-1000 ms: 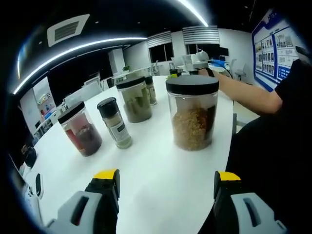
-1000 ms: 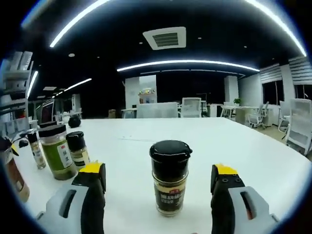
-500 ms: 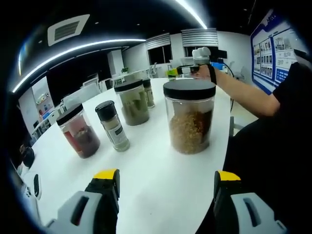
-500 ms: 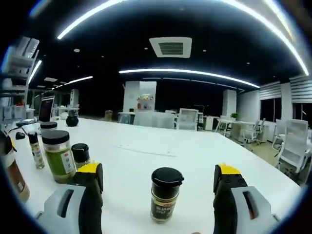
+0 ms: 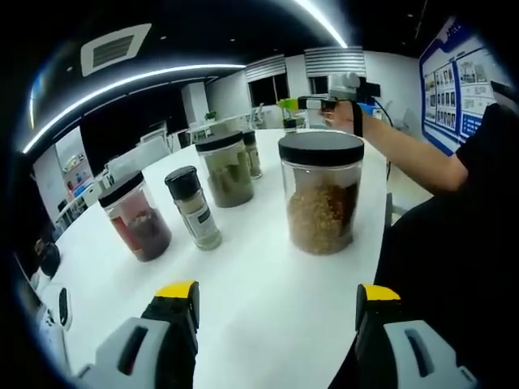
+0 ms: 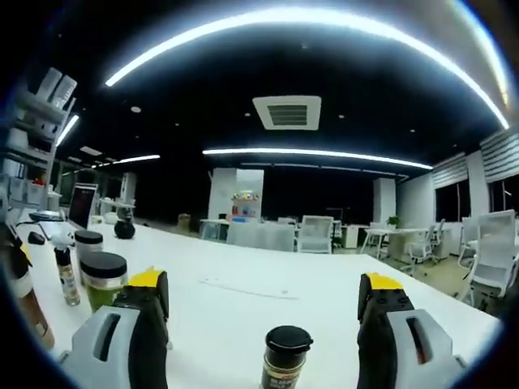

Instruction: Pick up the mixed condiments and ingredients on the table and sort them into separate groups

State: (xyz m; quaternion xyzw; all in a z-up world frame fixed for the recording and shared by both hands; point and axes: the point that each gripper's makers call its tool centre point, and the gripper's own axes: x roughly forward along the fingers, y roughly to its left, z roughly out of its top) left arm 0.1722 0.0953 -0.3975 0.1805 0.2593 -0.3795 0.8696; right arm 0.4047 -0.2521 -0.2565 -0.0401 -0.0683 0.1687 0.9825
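Right gripper (image 6: 263, 304) has lifted off the spice shaker (image 6: 285, 358) — placed; both grippers' jaws spread, empty — next pick.

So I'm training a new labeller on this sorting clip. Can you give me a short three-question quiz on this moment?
1. True or false: the left gripper is shut on the big jar.
2. What colour is the lid of the small spice bottle between the right gripper's jaws?
3. In the left gripper view, which stands nearest the red-filled jar: A the big jar, B the shaker bottle, C the green-filled jar?

Key: 1 false, both grippers are open; 2 black; 3 B.
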